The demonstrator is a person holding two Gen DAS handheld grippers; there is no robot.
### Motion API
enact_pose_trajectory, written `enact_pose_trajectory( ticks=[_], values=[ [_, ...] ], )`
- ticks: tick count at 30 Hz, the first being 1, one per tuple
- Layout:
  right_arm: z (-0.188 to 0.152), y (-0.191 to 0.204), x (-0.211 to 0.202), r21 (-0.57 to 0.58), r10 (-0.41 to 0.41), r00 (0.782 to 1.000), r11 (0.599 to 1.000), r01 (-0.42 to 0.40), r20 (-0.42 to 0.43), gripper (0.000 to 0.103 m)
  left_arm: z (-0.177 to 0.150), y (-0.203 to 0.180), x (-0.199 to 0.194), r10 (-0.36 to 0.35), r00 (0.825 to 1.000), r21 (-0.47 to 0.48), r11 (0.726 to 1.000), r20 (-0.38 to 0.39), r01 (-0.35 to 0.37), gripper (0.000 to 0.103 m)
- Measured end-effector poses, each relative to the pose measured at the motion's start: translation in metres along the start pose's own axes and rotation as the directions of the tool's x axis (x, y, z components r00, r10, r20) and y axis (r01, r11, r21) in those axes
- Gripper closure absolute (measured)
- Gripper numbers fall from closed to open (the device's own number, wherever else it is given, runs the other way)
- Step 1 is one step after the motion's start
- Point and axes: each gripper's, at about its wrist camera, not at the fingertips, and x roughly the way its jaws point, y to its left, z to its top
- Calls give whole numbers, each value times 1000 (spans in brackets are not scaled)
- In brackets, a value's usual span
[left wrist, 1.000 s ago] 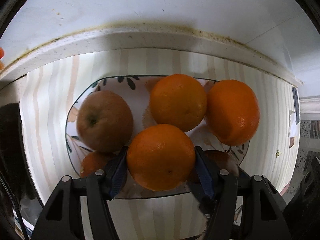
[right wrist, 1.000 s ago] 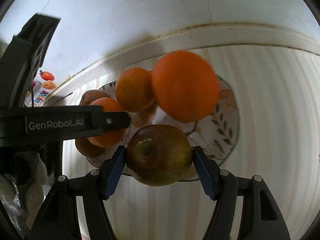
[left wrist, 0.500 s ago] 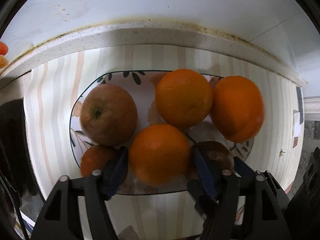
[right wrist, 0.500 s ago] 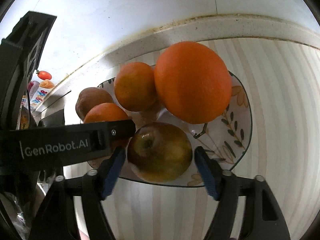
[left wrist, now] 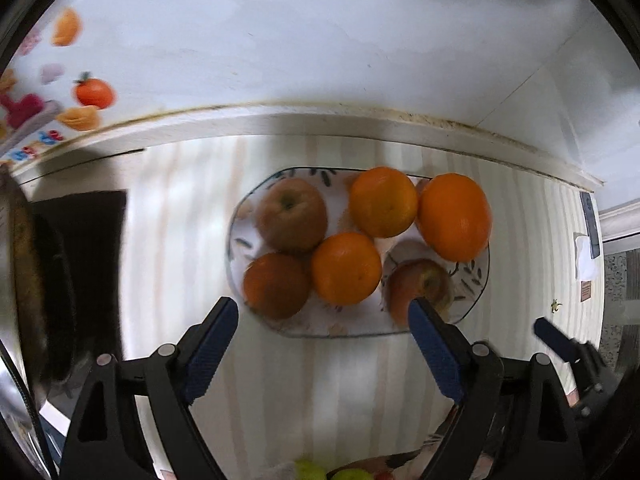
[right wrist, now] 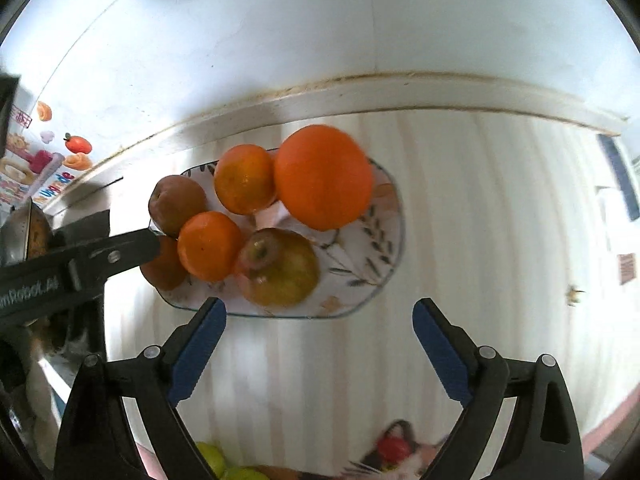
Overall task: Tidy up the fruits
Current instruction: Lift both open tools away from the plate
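Plate [left wrist: 476, 300], floral, on striped cloth: four oranges, two apples. Orange [left wrist: 346, 268] at centre; apple [right wrist: 280, 266] at near rim. Left gripper [left wrist: 322, 344], right gripper [right wrist: 318, 344]: jaws opening, empty, nearside of plate. Step: release done. Next, likely: fetch green fruit [right wrist: 212, 456].

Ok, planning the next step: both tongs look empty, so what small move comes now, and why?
Probably back both away. The left tongs and right tongs are opening with nothing between them, and six fruits already sit on the plate. Then perhaps fetch the green fruit.
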Motion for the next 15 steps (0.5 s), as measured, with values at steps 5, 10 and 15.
enact_pose_trajectory(
  ticks=[5,10,15],
  values=[
    [-13,5,-32,-30,-25,999,999,26,38,6,-31,9,-27,34,998,-8,999,57,-34,16],
    [-32,14,-64,-46,-13,997,999,17,77,6,-59,11,-56,58,992,-6,998,108,-57,16],
    [-54,21,-97,-60,-3,993,998,10,114,6,-85,9,-87,62,985,-2,998,161,-62,16]
  ],
)
